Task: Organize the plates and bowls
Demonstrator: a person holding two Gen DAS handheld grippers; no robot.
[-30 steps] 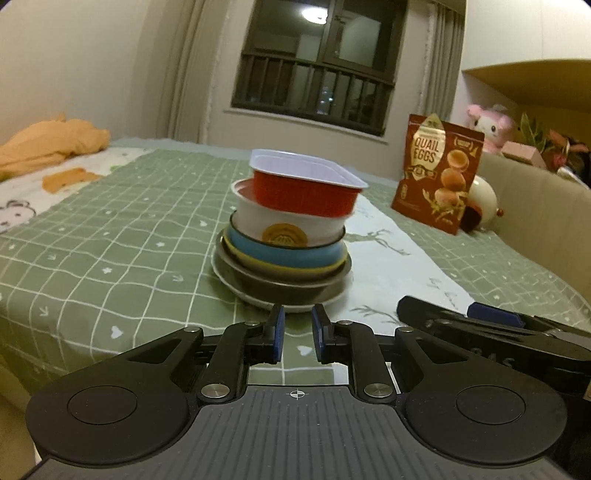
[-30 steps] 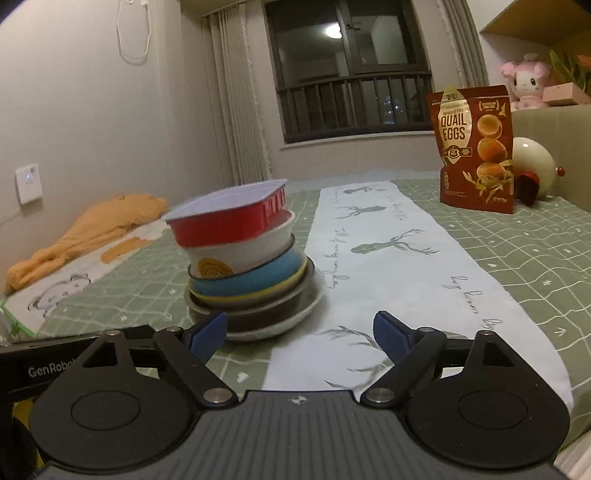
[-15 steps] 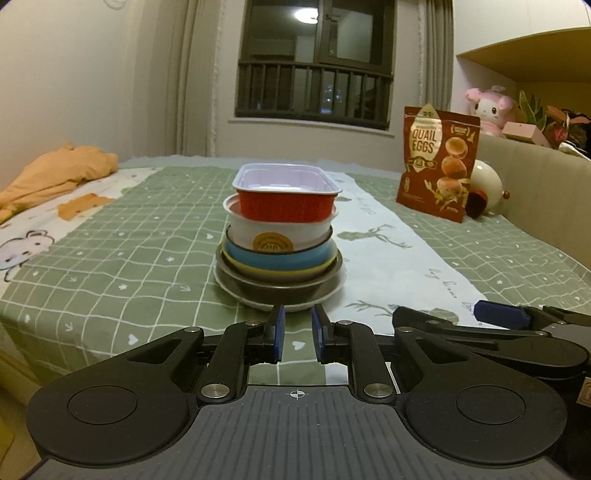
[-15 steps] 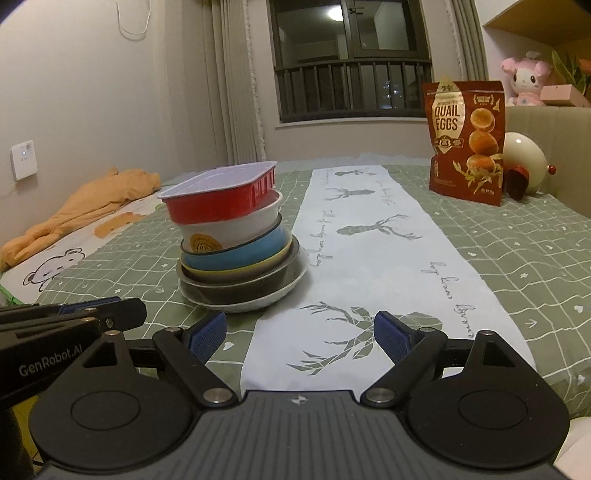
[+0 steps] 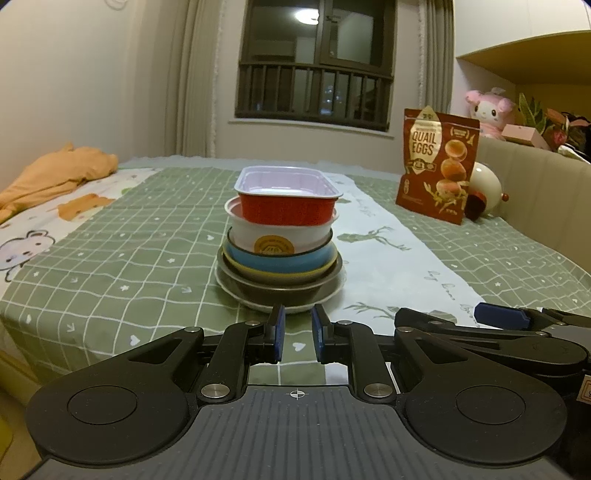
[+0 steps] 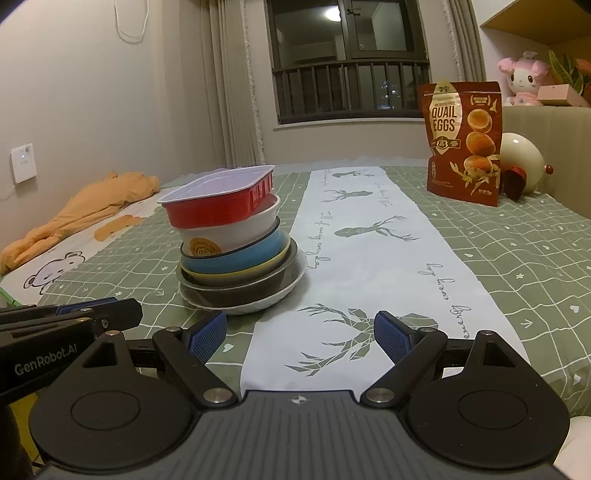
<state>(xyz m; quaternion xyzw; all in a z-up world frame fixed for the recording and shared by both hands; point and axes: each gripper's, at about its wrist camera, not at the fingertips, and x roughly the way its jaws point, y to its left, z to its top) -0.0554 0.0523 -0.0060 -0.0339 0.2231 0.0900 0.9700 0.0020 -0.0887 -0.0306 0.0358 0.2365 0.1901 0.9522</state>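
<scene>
Behind the green cloth (image 6: 517, 266), a red bag (image 6: 463, 140) reads "QUAIL EGGS".

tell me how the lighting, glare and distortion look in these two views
Left wrist view: dim warm indoor light, a ceiling lamp reflected in the dark window, fisheye bending the curtains. Right wrist view: the same lamp glare on the glass, dark rounded corners, the quail eggs bag sharp.

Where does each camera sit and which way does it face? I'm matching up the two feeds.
Left wrist: on the left gripper, jaws nearly shut and empty, facing the stack of bowls and plates head-on; the right gripper shows at right.
Right wrist: on the right gripper, jaws wide, facing the white deer-print runner; the stack sits left.
Shared: stack, red quail-egg bag, window.
</scene>
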